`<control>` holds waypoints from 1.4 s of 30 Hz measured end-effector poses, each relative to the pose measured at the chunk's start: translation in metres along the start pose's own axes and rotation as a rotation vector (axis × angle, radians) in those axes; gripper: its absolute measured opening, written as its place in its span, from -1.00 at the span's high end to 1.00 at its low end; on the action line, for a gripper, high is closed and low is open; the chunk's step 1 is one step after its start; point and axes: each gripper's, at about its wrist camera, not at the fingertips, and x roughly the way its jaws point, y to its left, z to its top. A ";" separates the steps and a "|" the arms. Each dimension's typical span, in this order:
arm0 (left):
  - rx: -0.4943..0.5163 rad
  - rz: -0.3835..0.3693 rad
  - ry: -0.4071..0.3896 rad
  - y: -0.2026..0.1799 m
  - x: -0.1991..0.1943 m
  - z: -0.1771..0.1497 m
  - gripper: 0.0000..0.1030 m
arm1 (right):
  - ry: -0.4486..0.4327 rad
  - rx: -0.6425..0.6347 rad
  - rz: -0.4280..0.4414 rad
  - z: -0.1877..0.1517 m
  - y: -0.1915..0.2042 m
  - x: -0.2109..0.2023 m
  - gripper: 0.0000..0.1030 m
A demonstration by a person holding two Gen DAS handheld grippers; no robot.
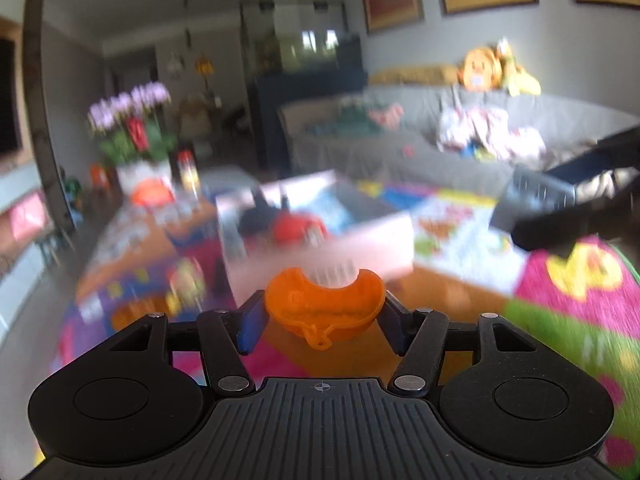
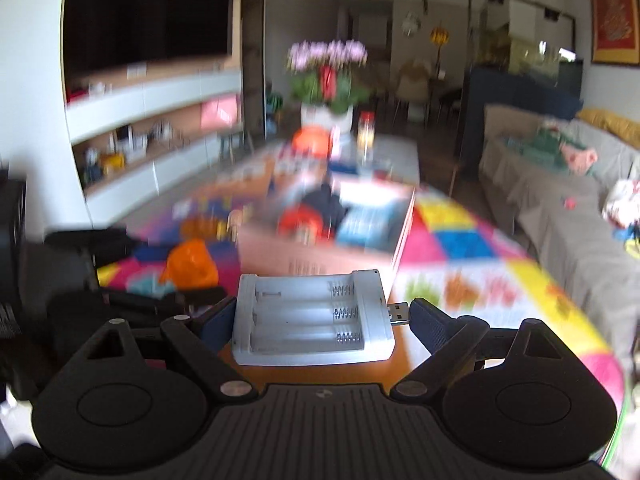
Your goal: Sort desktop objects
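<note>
My left gripper (image 1: 322, 316) is shut on an orange crescent-shaped plastic shell (image 1: 324, 304), held above the table in front of a white storage box (image 1: 360, 248). My right gripper (image 2: 320, 320) is shut on a white battery charger (image 2: 312, 316) with empty battery slots and a USB plug on its right side. The white box (image 2: 320, 252) lies ahead of it too, holding a red and a dark object. The right gripper (image 1: 560, 216) shows at the right of the left wrist view. The left gripper's orange shell (image 2: 190, 266) shows at the left of the right wrist view.
The wooden table (image 1: 452, 300) carries colourful mats (image 1: 576, 280), a pot of pink orchids (image 2: 326, 76), a jar (image 2: 366, 128) and an orange item (image 2: 310, 140) at the far end. A grey sofa (image 2: 560, 216) runs along the right. Both views are motion-blurred.
</note>
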 end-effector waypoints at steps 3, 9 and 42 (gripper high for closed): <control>0.006 0.043 -0.063 0.012 0.011 0.024 -0.25 | -0.077 -0.022 -0.018 0.036 -0.007 0.011 -0.77; -0.025 0.104 -0.025 0.043 0.051 0.040 -0.25 | -0.096 0.033 -0.068 0.099 -0.021 0.100 -0.83; -0.296 0.226 0.201 0.163 0.140 0.012 -0.59 | 0.127 -0.171 0.102 -0.053 0.029 0.105 -1.00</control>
